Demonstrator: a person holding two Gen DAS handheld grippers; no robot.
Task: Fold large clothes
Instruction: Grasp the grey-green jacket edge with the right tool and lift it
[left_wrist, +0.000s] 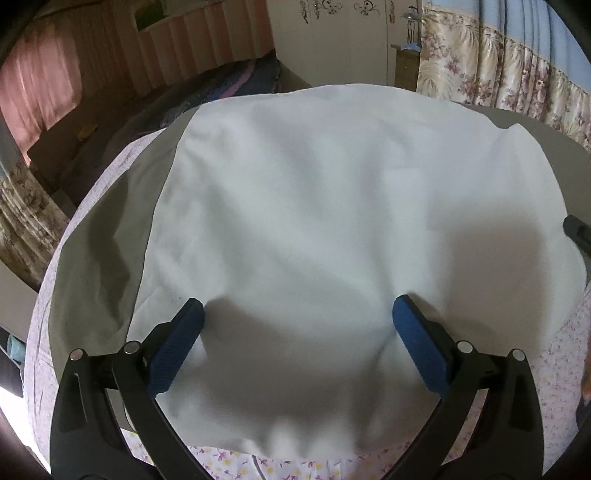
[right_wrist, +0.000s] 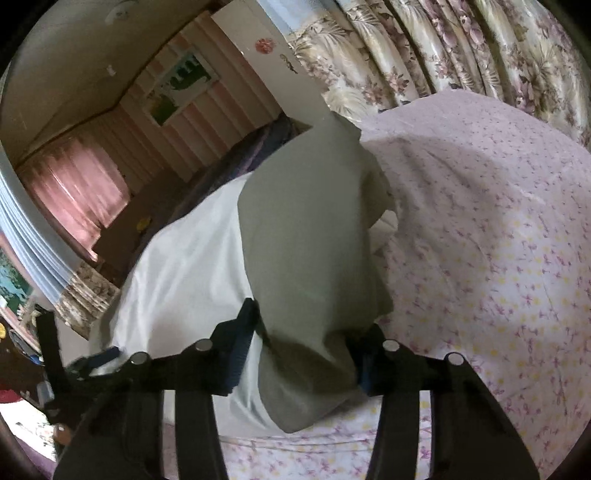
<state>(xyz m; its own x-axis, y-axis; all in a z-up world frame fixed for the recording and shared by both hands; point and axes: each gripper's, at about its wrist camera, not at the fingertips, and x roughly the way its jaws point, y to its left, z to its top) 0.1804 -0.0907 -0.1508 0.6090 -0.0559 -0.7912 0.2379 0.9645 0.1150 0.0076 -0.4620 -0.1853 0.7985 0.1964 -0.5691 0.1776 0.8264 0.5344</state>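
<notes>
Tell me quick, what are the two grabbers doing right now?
Left gripper: open, holding nothing, over the white cloth.
Right gripper: a fold of the grey cloth sits between its fingers; cannot tell if it is shut.

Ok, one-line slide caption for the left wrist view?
Open left tool hovers over white garment spread on floral bedsheet.

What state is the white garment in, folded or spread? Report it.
Mostly spread: the white garment lies flat on the floral sheet, with one flap lifted between the right gripper's fingers.

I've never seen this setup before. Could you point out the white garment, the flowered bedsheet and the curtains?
white garment (left_wrist: 332, 192): left wrist view, its flat middle.
flowered bedsheet (right_wrist: 498, 277): right wrist view, a bare stretch.
curtains (right_wrist: 443, 55): right wrist view, a floral fold.
</notes>
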